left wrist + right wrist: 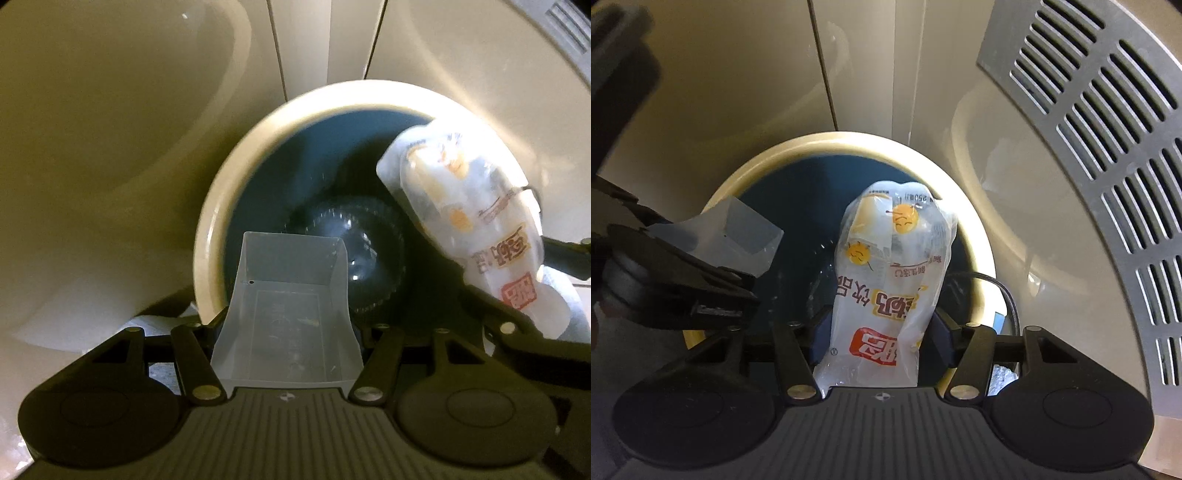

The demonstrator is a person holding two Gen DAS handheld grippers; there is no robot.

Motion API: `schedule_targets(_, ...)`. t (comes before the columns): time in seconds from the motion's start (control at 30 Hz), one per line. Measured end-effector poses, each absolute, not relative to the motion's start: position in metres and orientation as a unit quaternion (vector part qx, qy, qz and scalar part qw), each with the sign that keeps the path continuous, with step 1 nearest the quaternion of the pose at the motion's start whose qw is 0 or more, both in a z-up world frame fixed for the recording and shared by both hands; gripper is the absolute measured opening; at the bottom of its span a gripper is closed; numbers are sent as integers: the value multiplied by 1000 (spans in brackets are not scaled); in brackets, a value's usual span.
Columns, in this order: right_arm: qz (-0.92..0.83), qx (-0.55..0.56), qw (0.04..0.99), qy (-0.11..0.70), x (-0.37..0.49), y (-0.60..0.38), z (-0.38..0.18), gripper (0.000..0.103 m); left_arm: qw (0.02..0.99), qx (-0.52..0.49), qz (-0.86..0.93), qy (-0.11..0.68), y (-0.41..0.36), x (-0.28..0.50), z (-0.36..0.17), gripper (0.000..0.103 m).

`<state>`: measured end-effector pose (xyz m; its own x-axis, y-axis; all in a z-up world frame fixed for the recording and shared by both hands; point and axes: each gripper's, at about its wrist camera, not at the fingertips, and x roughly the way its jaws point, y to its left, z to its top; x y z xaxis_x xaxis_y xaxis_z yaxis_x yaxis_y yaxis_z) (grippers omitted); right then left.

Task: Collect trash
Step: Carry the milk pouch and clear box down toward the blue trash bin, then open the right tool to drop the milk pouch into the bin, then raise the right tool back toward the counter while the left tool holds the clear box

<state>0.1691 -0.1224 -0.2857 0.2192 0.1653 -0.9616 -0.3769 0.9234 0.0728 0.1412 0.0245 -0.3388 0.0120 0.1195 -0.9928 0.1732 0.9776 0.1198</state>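
Note:
A round bin with a cream rim and a dark blue inside stands below both grippers. My left gripper is shut on a clear rectangular plastic tray, held over the bin's near edge. My right gripper is shut on a translucent milk pouch with red and yellow print, which hangs over the bin. The pouch also shows at the right of the left wrist view. The tray and left gripper appear at the left of the right wrist view. A clear ribbed round plastic piece lies at the bin's bottom.
Glossy cream cabinet doors with a vertical seam rise right behind the bin. A grey slotted metal panel curves along the right side. A black cable loops by the bin's right rim.

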Motion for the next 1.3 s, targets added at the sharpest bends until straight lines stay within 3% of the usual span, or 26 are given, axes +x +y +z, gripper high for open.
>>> schedule_targets(0.13,168,-94,775,602,172,-118,-289,61,687,121,-18,716,20,147,-349,67)
schedule_targets(0.2,162,-100,776,601,173,-117,-287,64,680,121,-16,723,18,152,-355,81)
schedule_targets(0.23,159,-103,777,600,174,-115,-287,64,678,122,-10,725,19,154,-355,94)
schedule_targets(0.3,156,-98,781,597,175,-118,-284,70,684,120,-10,719,22,156,-352,102)
schedule_targets(0.4,154,-91,787,590,172,-120,-277,83,688,108,-15,718,27,156,-347,103)
schedule_targets(0.47,161,-93,790,584,166,-121,-267,86,689,101,-21,718,28,157,-341,103)
schedule_targets(0.7,177,-81,815,546,141,-127,-220,86,705,111,-43,699,28,141,-298,103)
schedule_targets(1.0,193,-40,870,452,71,-149,-123,89,783,57,-50,618,51,76,-189,103)
schedule_targets(1.3,193,-18,896,399,19,-168,-99,90,827,55,-43,557,44,23,-134,103)
